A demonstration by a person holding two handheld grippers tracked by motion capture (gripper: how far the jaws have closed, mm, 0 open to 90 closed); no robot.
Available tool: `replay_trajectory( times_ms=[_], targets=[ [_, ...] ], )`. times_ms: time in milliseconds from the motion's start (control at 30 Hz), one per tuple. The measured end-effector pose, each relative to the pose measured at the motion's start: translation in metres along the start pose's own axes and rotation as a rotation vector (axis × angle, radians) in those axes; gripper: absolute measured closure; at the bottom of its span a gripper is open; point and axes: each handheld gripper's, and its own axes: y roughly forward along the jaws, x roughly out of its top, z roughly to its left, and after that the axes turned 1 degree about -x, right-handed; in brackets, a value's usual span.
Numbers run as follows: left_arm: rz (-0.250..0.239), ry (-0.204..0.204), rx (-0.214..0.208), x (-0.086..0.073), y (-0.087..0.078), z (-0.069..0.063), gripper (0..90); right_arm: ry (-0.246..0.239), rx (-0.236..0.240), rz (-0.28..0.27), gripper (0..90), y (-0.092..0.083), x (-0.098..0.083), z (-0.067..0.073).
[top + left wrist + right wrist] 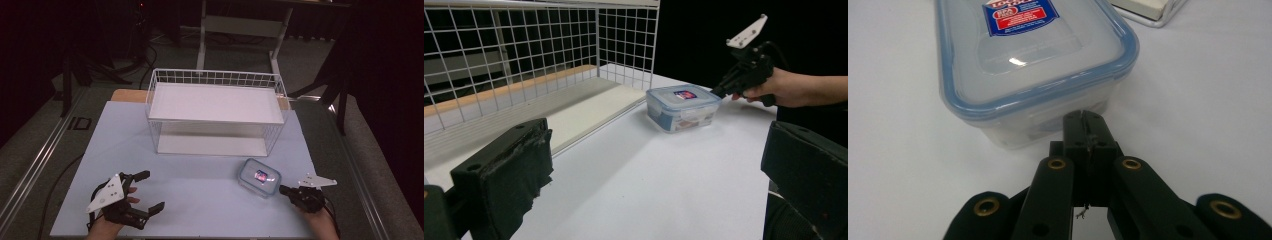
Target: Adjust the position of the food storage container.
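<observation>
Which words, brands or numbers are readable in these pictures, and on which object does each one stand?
No text can be read with certainty.
Sticker on the lid of the plastic container: white lettering on blue and red, too blurred and cut off to read.
The same sticker in the high view and the left gripper view: too small to read.
Wire basket, table: no writing visible.

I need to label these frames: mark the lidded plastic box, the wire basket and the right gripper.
plastic box (259, 176), high view, on its lid label.
wire basket (215, 77), high view, on its far wall.
right gripper (1086, 118), right gripper view, at its closed fingertips.
</observation>
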Motion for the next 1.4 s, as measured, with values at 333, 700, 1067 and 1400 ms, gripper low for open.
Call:
replay_trajectory(
  times_ms=[333,700,1067,1400],
  targets=[
    [0.008,0.004,-0.006,-0.001,0.002,-0.001,1.0,-0.010,-0.002,0.015,90.0,0.022,0.020,-0.002],
    [0.007,0.000,-0.007,-0.001,0.000,-0.001,1.0,0.005,0.009,0.005,90.0,0.052,0.039,0.002],
    [0.014,0.000,-0.012,-0.002,0.001,-0.001,1.0,-0.012,0.035,0.003,90.0,0.076,0.057,0.018],
    [0.013,-0.008,-0.019,-0.003,0.002,-0.001,1.0,-0.026,0.059,-0.008,90.0,0.100,0.074,0.033]
  ],
)
